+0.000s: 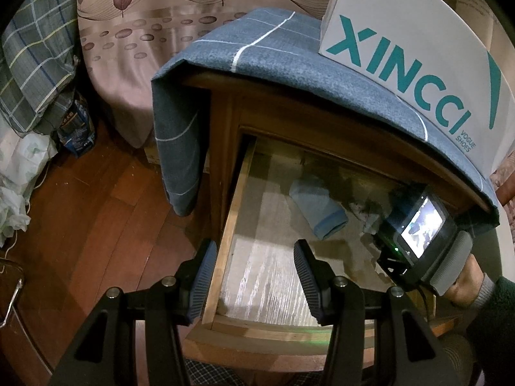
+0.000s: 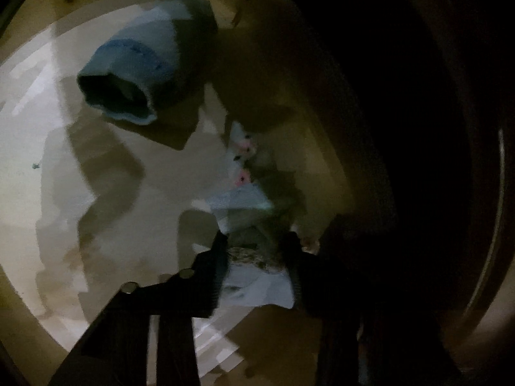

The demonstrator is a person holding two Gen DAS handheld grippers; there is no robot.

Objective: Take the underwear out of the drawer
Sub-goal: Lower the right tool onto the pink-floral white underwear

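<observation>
The wooden drawer [image 1: 225, 241] of a nightstand stands pulled out. My left gripper [image 1: 254, 276] is open and empty above the drawer's front left corner. The right hand's tool, with its lit screen [image 1: 421, 225], reaches deep into the drawer on the right. In the dark right wrist view, my right gripper [image 2: 256, 257] is shut on pale underwear [image 2: 257, 278] with small pink marks, bunched between its fingers near the drawer's right wall. A rolled light-blue cloth [image 1: 318, 209] [image 2: 135, 74] lies apart from it, further back on the drawer floor.
A white shoe box [image 1: 412, 64] sits on the blue checked cover [image 1: 257, 41] draped over the nightstand. A bed with a pink leaf-print sheet [image 1: 145, 32] stands behind. Plaid bedding [image 1: 32, 64] and bags lie on the wooden floor [image 1: 96, 209] at left. A sleeve [image 1: 495, 292] shows at right.
</observation>
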